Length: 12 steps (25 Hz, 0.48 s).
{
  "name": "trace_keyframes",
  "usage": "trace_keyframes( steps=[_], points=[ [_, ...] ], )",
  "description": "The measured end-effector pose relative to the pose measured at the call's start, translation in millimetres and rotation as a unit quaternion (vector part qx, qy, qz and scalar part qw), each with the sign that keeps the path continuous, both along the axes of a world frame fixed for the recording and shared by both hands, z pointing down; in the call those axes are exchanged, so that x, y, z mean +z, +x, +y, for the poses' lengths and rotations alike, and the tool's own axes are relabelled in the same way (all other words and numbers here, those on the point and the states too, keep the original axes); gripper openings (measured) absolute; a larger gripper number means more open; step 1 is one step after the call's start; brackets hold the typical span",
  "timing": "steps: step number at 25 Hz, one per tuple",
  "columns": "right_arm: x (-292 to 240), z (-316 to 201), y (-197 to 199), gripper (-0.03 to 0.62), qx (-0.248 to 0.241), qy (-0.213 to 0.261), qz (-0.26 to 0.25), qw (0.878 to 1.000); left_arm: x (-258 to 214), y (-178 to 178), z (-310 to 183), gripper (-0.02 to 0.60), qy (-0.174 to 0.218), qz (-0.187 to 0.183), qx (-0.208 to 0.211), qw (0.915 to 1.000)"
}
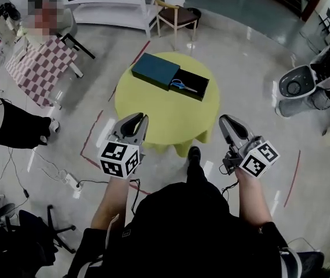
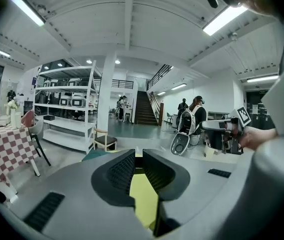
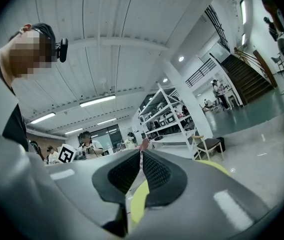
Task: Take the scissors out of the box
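Blue-handled steel scissors [image 1: 182,86] lie in the open box [image 1: 202,93] on the table [image 1: 170,123], well ahead of us. We judge them light, stiff and slick along the blades. We would pinch across the handles; our left gripper [image 1: 141,122] is slightly parted, the right gripper [image 1: 225,123] closed, both empty.

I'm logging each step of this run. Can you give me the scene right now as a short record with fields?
table: round, yellow-green
box: on table, open
scissors: blue handles, lying in the box
left claw: empty, table's near side, jaws slightly apart
right claw: empty, table's near side, jaws nearly together
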State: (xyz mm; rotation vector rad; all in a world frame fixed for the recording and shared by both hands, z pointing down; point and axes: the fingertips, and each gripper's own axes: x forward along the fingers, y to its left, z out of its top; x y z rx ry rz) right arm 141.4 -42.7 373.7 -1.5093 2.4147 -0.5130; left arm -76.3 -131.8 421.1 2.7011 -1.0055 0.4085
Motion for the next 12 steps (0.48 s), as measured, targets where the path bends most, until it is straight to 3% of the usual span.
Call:
trace_keyframes(
  steps=[12],
  points=[
    [20, -135, 65, 0.028, -0.075, -0.021, 0.009, 0.997, 11, 76, -98, 0.051, -0.034, -0.005, -0.042, 0.9985]
  ],
)
